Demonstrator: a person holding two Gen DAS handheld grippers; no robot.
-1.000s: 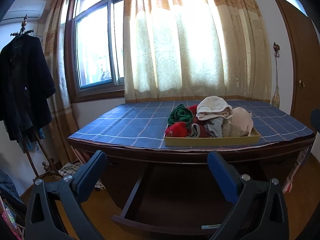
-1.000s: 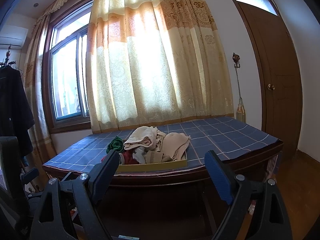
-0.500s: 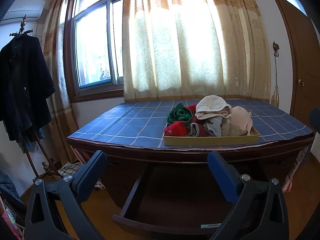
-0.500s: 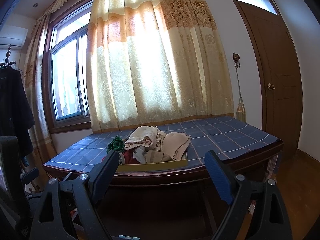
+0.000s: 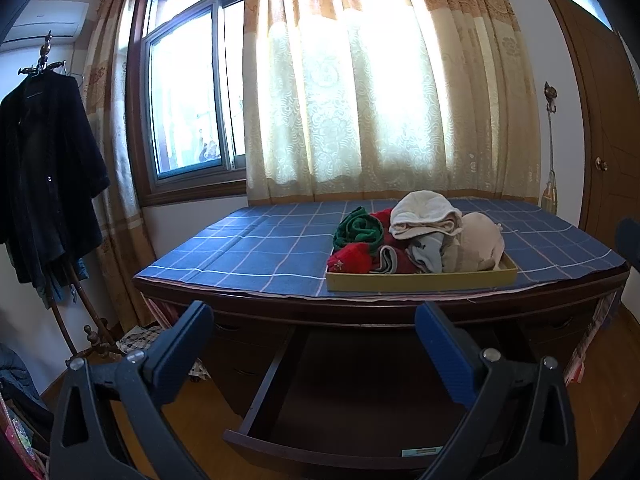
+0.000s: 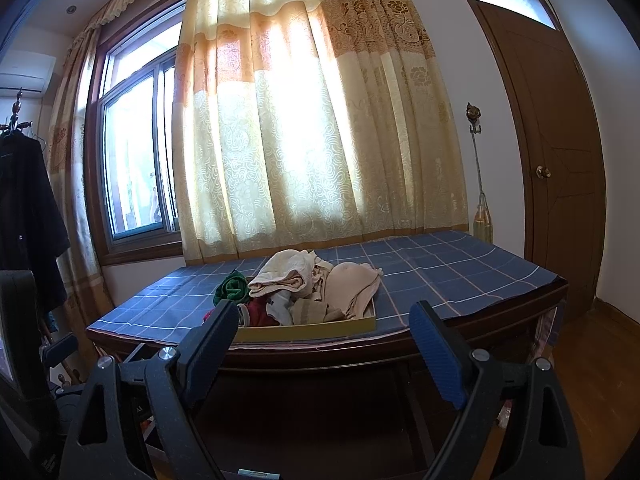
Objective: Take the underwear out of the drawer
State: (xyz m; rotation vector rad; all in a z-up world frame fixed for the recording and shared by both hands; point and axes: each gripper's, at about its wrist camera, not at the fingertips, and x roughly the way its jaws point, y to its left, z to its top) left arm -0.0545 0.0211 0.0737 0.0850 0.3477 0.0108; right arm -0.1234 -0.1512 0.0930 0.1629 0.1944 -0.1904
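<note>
A dark wooden drawer (image 5: 256, 396) stands pulled out under the desk, its inside dark and bare as far as I can see. On the desk a shallow yellow tray (image 5: 420, 281) (image 6: 304, 331) holds a heap of underwear (image 5: 416, 240) (image 6: 308, 288) in cream, beige, red, green and grey. My left gripper (image 5: 314, 344) hangs open in front of the drawer with nothing between its fingers. My right gripper (image 6: 324, 340) is open too, empty, in front of the desk edge below the tray.
A blue checked cloth (image 5: 256, 248) covers the desk below a curtained window (image 5: 192, 96). A coat rack with a dark coat (image 5: 44, 176) stands at the left. A wooden door (image 6: 560, 160) is at the right. Bare wooden floor (image 6: 592, 360) lies to the right of the desk.
</note>
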